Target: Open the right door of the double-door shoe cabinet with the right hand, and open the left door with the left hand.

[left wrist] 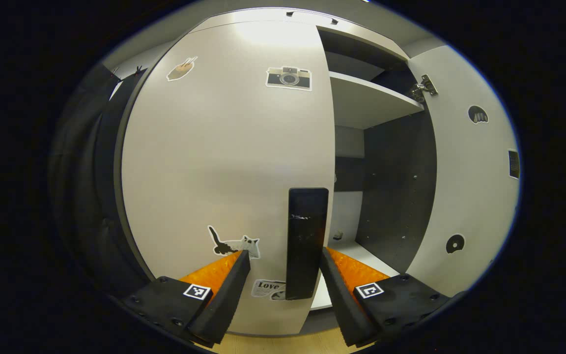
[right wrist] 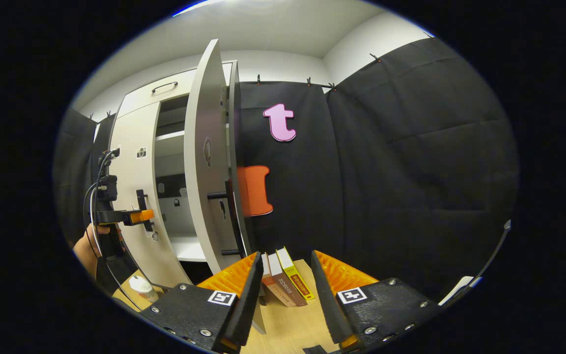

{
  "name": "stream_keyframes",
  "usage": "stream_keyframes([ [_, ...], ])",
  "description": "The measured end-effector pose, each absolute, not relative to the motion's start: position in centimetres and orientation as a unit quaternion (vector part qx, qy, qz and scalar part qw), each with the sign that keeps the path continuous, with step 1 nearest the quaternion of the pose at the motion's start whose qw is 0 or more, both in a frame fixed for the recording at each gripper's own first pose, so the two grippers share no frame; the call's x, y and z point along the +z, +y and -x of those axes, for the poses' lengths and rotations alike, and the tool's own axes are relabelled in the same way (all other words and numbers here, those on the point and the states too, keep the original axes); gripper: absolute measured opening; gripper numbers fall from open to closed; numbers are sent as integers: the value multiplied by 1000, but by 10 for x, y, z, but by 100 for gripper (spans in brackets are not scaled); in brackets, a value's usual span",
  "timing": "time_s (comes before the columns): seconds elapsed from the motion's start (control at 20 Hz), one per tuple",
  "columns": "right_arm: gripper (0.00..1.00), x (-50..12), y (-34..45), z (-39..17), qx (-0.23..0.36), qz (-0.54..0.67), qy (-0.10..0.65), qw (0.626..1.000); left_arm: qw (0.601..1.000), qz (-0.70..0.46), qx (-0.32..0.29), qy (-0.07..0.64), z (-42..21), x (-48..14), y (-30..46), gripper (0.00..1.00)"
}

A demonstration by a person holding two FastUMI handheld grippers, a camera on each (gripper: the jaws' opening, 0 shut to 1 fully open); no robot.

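We see our left claw point(left wrist: 283, 268) spread wide around the closed left white cabinet door's point(left wrist: 224, 167) black upright handle point(left wrist: 306, 241), fingers not touching. The right white cabinet door point(right wrist: 204, 167) stands open; our right claw point(right wrist: 283, 280) hangs released, well apart.

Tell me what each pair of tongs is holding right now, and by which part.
Nothing is held. The left tongs stand open around the left door's black handle, fingers not pressing it. The right tongs are open and empty, away from the already open right door.

We note a staged recording booth: black cloth wall point(right wrist: 401, 162) clipped up behind a pale-grey stickered double-door cabinet point(left wrist: 224, 162), light wooden floor point(right wrist: 288, 319).
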State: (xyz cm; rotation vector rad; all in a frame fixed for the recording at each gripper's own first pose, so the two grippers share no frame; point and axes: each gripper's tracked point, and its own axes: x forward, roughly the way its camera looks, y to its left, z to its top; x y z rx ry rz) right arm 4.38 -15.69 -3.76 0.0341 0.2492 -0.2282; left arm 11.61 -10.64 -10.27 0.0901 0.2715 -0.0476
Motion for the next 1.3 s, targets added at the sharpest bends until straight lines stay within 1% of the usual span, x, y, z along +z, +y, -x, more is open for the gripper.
stream_keyframes([
  [0.05,64,-40,-158,-41,-112,-13,128,985,989,-35,-18,145,-116,-107,-107,88],
  [0.1,70,-41,-160,-39,-114,-9,129,985,990,-34,-15,138,-119,-106,-107,81],
  [0.2,75,-40,-163,-34,-117,-15,129,985,990,-46,-9,135,-117,-106,-108,80],
  [0.25,75,-40,-163,-33,-114,-20,128,985,990,-51,-18,131,-116,-107,-113,80],
  [0.3,76,-41,-163,-34,-113,-25,128,985,990,-58,-34,126,-117,-107,-123,73],
  [0.35,76,-41,-164,-35,-112,-27,128,985,989,-71,-29,123,-118,-108,-125,63],
  [0.4,70,-42,-166,-35,-115,-26,129,985,989,-81,-20,121,-117,-107,-124,39],
  [0.45,76,-43,-169,-33,-119,-19,131,984,990,-81,-16,119,-118,-107,-124,39],
  [0.55,76,-43,-165,-33,-112,-12,133,985,989,-68,-26,126,-118,-108,-123,37],
  [0.6,76,-43,-159,-34,-103,-13,134,986,988,-62,-32,135,-117,-109,-123,32],
  [0.65,76,-42,-155,-35,-95,-15,134,986,988,-54,-33,141,-118,-109,-124,32],
  [0.7,76,-43,-152,-35,-89,-16,134,987,988,-53,-33,144,-117,-109,-123,28],
  [0.75,76,-43,-150,-35,-85,-17,135,987,988,-54,-29,145,-117,-109,-123,28],
  [0.8,76,-44,-148,-34,-80,-19,135,987,988,-51,-24,145,-115,-108,-122,27],
  [0.85,76,-45,-146,-35,-75,-22,135,988,988,-46,-19,145,-115,-109,-121,28],
  [0.9,76,-46,-144,-36,-71,-25,137,988,989,-38,-17,143,-114,-108,-121,27],
  [0.95,76,-47,-144,-37,-71,-26,139,987,989,-35,-17,142,-112,-108,-121,28],
  [1.05,76,-48,-141,-38,-62,-21,140,988,989,-37,-12,144,-110,-108,-119,28],
  [1.1,76,-46,-138,-40,-55,-19,139,989,989,-37,-9,144,-109,-108,-118,24],
  [1.3,76,-51,-127,-44,-31,-9,140,990,990,-30,15,139,-98,-105,-113,24],
])
